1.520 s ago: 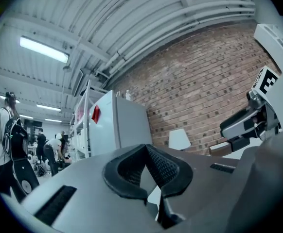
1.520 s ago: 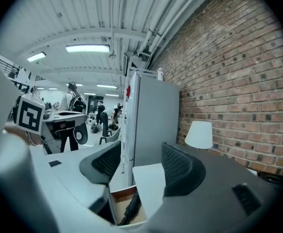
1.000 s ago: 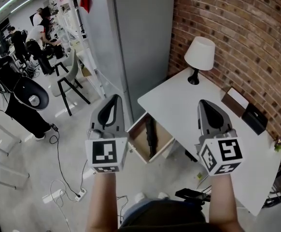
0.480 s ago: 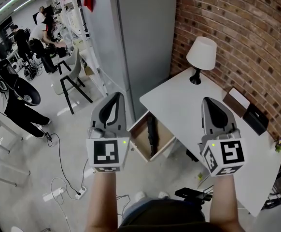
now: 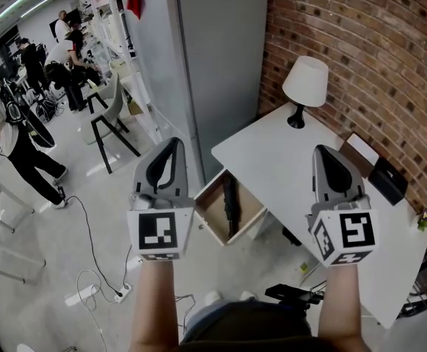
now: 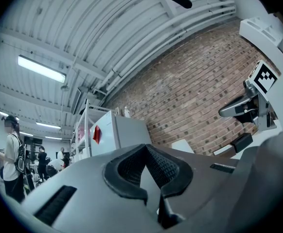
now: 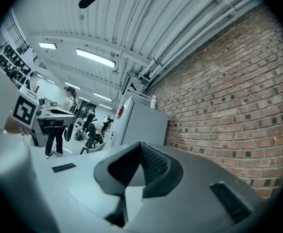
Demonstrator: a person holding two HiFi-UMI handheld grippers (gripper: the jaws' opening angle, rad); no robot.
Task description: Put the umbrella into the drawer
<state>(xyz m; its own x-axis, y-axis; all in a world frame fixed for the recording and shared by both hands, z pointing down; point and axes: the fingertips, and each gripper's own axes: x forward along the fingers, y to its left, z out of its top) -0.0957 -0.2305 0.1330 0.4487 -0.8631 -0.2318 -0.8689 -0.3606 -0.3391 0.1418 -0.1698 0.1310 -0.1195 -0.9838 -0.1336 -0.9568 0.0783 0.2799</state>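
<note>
A black folded umbrella (image 5: 230, 201) lies inside the open wooden drawer (image 5: 212, 224) at the near left corner of the white desk (image 5: 272, 160). Both grippers are held up in front of me, well above the floor and the desk, with nothing in them. My left gripper (image 5: 172, 147) hangs left of the drawer, its jaws shut (image 6: 149, 178). My right gripper (image 5: 325, 155) hangs over the desk top to the drawer's right, its jaws shut too (image 7: 132, 176). Neither gripper touches the umbrella or the drawer.
A white lamp (image 5: 305, 83) stands at the desk's far corner by the brick wall (image 5: 360, 42). A white box (image 5: 356, 152) and a black box (image 5: 387, 180) lie along the wall. A tall grey cabinet (image 5: 213, 57) stands behind the drawer. A chair (image 5: 107, 119), floor cables (image 5: 89, 270) and people (image 5: 15, 145) are at the left.
Both grippers have stayed almost where they were, still shut. A person at the far left has walked further into view.
</note>
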